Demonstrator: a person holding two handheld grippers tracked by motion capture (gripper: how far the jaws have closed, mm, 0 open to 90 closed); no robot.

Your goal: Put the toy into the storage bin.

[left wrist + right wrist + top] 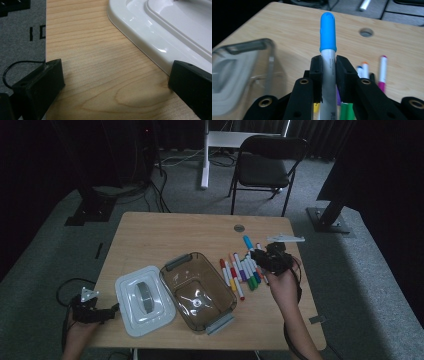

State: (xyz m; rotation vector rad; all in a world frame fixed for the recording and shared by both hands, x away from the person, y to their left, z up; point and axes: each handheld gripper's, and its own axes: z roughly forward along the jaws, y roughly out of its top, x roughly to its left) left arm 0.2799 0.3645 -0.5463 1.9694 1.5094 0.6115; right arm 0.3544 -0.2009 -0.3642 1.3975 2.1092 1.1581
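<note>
On your table (150, 235), the lid (144, 300) lies at the left, touching the open tub (197, 291) just to its right. The loose markers (240, 272) lie right of the tub. Behind the table stands a chair (264, 170).

I work at a light wooden table (165, 232) with a round cable hole (239, 228) near its far edge. Grey carpet (60, 250) covers the floor around me. Beyond the table stands a black folding chair (264, 167), and beside it a white desk leg (204, 155) with cables trailing across the carpet. Dark stands (92, 205) flank the table, and the far room lies in dim light.
</note>
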